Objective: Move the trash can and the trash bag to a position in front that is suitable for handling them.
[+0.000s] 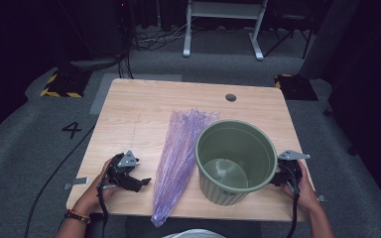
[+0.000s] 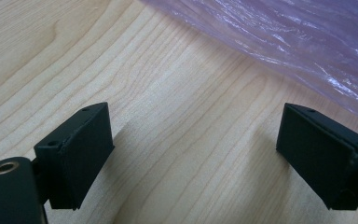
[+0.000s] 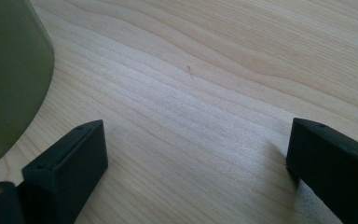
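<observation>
A: Where is the bin?

B: The green bin [image 1: 236, 161] stands upright on the wooden surface [image 1: 139, 114], toward four o'clock from its middle. The purple plastic bag [image 1: 181, 148] lies flat just beside the bin at its nine o'clock, one end over the near edge.

A: And the grippers?

B: The left gripper [image 1: 141, 182] rests at the bag's nine o'clock, jaws apart, nothing between them. The right gripper [image 3: 196, 168] sits at the bin's three o'clock, jaws apart over bare wood.
</observation>
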Demonstrator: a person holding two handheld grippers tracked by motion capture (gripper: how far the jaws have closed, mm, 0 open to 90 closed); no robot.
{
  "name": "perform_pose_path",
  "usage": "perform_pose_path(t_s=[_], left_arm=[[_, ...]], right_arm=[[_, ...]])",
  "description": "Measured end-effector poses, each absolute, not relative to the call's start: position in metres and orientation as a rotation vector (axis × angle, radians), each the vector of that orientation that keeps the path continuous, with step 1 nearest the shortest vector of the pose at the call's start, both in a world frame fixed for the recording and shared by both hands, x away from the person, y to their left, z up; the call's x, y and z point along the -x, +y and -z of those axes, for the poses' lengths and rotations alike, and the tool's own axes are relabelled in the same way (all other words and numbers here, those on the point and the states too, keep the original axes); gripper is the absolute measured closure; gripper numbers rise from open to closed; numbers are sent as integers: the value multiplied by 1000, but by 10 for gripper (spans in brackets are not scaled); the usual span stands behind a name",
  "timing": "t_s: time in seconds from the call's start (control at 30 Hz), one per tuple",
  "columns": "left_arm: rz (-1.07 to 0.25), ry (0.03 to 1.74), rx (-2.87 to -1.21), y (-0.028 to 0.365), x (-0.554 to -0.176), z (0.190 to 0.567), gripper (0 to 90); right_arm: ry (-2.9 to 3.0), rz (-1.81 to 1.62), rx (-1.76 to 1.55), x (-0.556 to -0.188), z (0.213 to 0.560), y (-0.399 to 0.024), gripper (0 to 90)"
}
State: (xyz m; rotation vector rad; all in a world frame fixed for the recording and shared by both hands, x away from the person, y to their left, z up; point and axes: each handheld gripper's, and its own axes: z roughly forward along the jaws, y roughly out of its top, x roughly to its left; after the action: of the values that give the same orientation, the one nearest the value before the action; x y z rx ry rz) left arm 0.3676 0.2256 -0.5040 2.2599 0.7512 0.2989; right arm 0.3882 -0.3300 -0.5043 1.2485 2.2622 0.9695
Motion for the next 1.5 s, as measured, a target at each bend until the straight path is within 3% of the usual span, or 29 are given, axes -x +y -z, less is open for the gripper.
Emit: perform_pose_path(t_s=[0.7,1.13,1.5], left_arm=[[-299,772,-2215,230,-356,490,158],[-203,559,-2161,188,-338,470,163],[-203,534,-2300,168,-345,491,284]], right_arm=[[2269,-977,-1241,-389,504,-331,58],[2247,-994,-1247,-388,504,-333,134],[2243,-1025,-1241,-387,503,-335,190]])
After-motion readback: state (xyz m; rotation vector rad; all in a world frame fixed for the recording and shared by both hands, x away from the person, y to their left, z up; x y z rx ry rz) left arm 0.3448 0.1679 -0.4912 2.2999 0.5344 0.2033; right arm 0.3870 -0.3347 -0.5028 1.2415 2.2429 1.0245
